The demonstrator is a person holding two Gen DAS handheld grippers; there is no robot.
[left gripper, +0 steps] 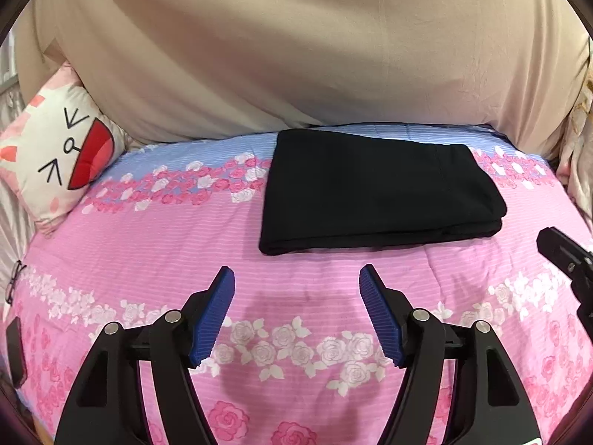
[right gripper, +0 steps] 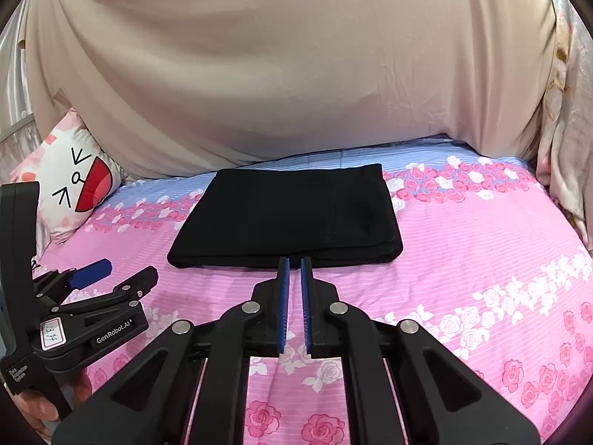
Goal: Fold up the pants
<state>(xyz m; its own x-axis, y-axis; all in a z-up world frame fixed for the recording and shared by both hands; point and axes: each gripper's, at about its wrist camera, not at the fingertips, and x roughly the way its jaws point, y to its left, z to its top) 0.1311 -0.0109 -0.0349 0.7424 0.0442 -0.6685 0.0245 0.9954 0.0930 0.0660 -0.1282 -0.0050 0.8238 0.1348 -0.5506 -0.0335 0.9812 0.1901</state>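
Observation:
The black pants [left gripper: 378, 189] lie folded into a flat rectangle on the pink floral bedspread [left gripper: 148, 259]; they also show in the right wrist view [right gripper: 292, 215]. My left gripper [left gripper: 296, 278] is open and empty, hovering over the bedspread just short of the pants' near edge. It also shows at the left of the right wrist view [right gripper: 122, 270]. My right gripper [right gripper: 295, 265] has its blue pads almost together with nothing between them, right in front of the pants' near edge. Part of it shows at the right edge of the left wrist view [left gripper: 567, 259].
A cat-face cushion [left gripper: 59, 155] leans at the back left of the bed, also in the right wrist view [right gripper: 74, 181]. A beige cloth-covered headboard [left gripper: 296, 55] rises behind the pants. Glasses [left gripper: 15, 282] lie at the left edge. Floral curtains [right gripper: 563, 111] hang on the right.

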